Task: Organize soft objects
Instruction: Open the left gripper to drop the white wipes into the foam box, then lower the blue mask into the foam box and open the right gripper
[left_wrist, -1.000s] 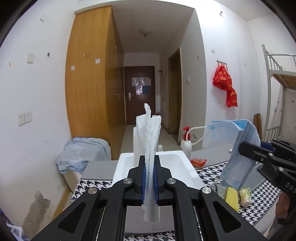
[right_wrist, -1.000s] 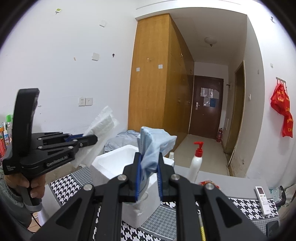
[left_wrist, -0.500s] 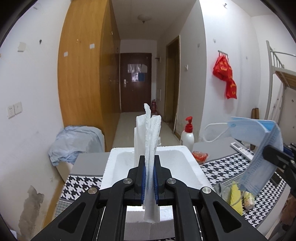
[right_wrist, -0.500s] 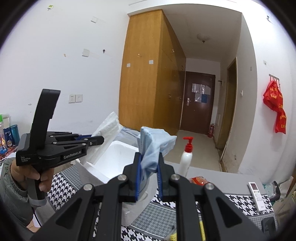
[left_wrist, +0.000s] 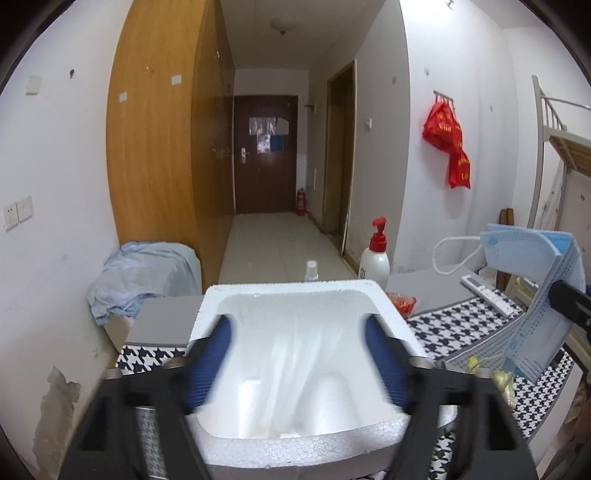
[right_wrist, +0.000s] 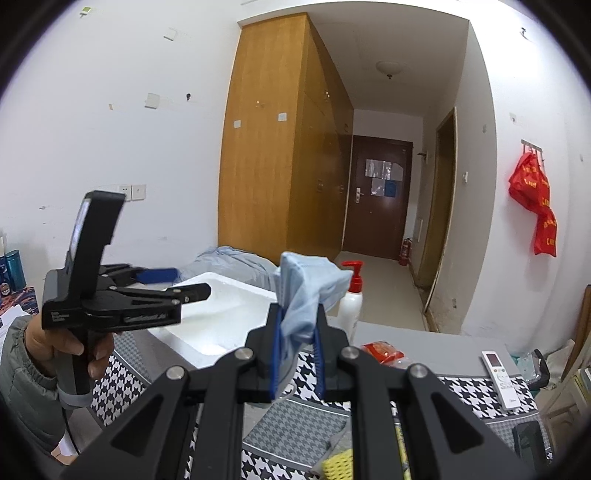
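The left gripper has just sprung wide, dropping the white tissue into the foam box. Next, the right gripper, clamping the blue face mask, carries it over the box.

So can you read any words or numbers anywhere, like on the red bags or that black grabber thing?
Nothing reads for sure.
Red plastic bags on the wall hook: yellow characters, too small to read.
Black left gripper: pale lettering on its side, too blurred.
White pump bottle with red top: label too small.
White remote control: buttons only, no readable marks.
Papers on the dark brown door: too far.
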